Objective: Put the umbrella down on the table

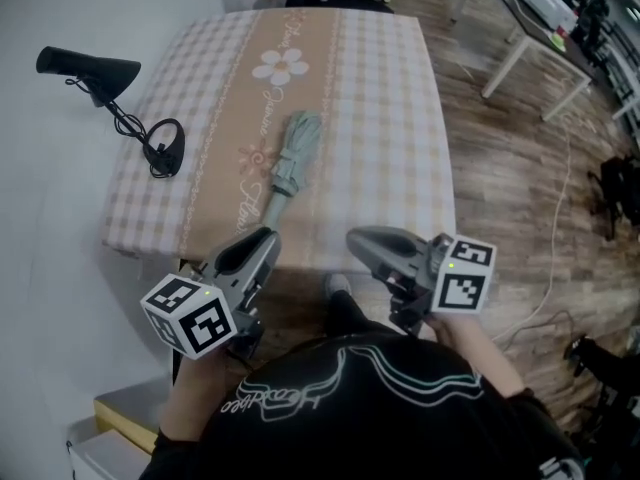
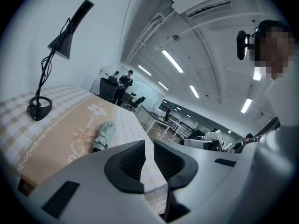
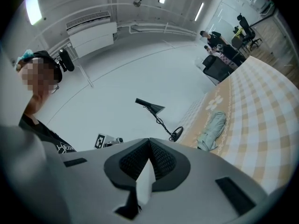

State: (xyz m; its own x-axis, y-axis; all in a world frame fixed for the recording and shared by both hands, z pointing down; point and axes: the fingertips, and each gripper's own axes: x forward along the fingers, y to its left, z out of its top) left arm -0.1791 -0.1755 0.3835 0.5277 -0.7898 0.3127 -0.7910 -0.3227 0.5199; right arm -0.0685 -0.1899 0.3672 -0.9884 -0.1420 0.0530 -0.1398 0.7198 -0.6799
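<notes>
A folded pale-green umbrella (image 1: 290, 163) lies on the checked tablecloth of the table (image 1: 390, 98), its handle end toward the near edge. Both grippers hover off the near edge, clear of the umbrella, held in front of the person's chest. My left gripper (image 1: 262, 240) shows a narrow gap between its jaws with nothing in it; in the left gripper view (image 2: 148, 146) the umbrella (image 2: 103, 135) lies ahead to the left. My right gripper (image 1: 362, 238) is shut and empty; in the right gripper view (image 3: 149, 141) the umbrella (image 3: 212, 129) lies ahead to the right.
A black desk lamp (image 1: 100, 73) with a round base (image 1: 165, 148) stands at the table's left side, by the white wall. White desks (image 1: 540, 28) stand on the wooden floor to the right, where a cable (image 1: 560, 218) trails. People (image 2: 124, 80) stand far off.
</notes>
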